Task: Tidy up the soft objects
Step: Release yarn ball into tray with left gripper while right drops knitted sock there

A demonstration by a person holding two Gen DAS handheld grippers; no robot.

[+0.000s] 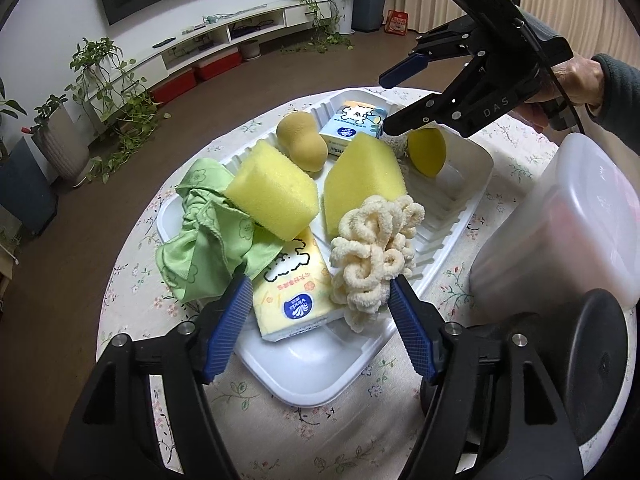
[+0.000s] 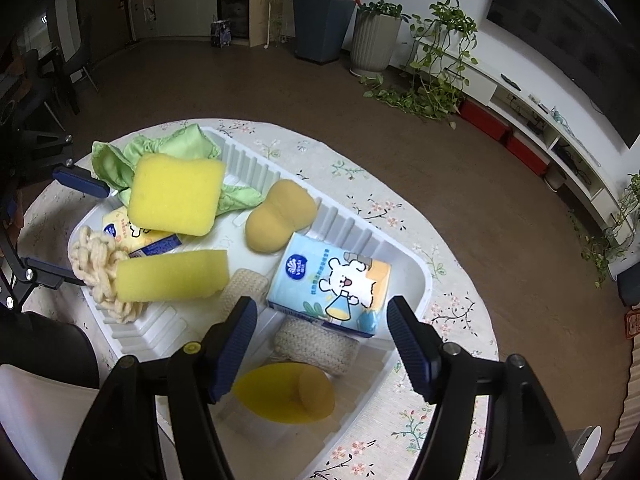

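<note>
Both claws — left claw (image 1: 316,300) and right claw (image 2: 320,336) — are held spread and empty above the white tray (image 1: 320,376), presumably so the piled sponges and tissue packs can be picked out.

White tray (image 1: 460,236) holds yellow sponges (image 1: 276,188) (two) beside green cloth (image 1: 200,248).

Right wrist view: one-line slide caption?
Open right gripper hovers over white tray of soft items, nearest the blue tissue pack.

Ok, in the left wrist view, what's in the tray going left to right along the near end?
green cloth → yellow tissue pack → cream looped scrubber, all in the white tray.
</note>
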